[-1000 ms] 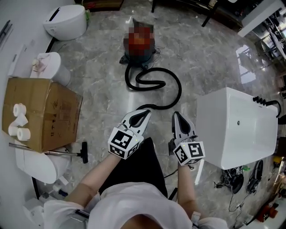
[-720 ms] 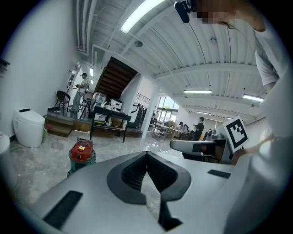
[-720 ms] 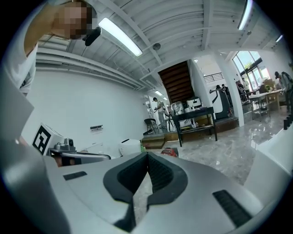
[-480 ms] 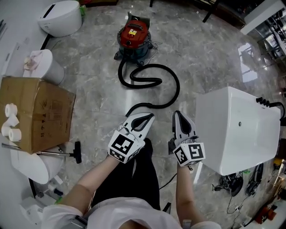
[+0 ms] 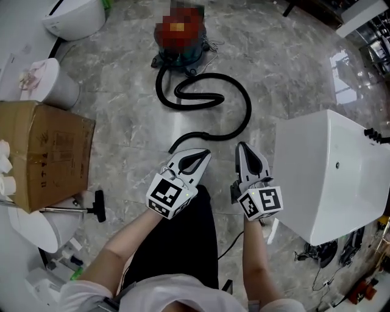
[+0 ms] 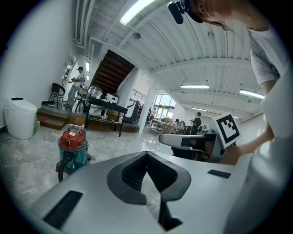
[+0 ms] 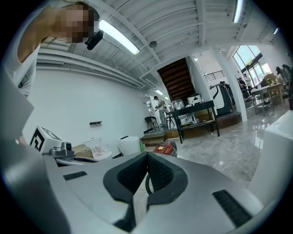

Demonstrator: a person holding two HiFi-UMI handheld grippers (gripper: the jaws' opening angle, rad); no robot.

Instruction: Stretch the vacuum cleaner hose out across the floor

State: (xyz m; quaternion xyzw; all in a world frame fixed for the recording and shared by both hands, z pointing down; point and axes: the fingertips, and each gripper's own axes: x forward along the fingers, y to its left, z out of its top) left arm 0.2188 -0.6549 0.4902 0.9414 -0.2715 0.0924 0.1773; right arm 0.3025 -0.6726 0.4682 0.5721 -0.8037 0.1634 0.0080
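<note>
Hose [image 5: 247,117] lies coiled at 12 o'clock, free end just beyond your left gripper [image 5: 203,155]. It and right gripper [image 5: 242,147] are clenched empty: open, clamp that end, pull steadily from vacuum cleaner [image 6: 72,147].

The floor [image 5: 122,128] is glossy grey marble tile that mirrors the lights. A white bathtub [image 5: 329,177] stands at the right, with cables [image 5: 329,250] heaped near its lower corner. Along the left edge stand a cardboard box [image 5: 52,152], a white toilet [image 5: 73,18] and a second white fixture [image 5: 42,85]. The walls [image 6: 36,59] are plain white. Long strip lights [image 6: 137,10] run along a ribbed white ceiling [image 6: 206,45]. A dark staircase [image 6: 114,73] rises at the far end above a black table [image 6: 105,107], with a chair [image 6: 57,91] on a low wooden step [image 6: 52,118]. Daylight comes through tall windows [image 6: 162,103] beyond.
</note>
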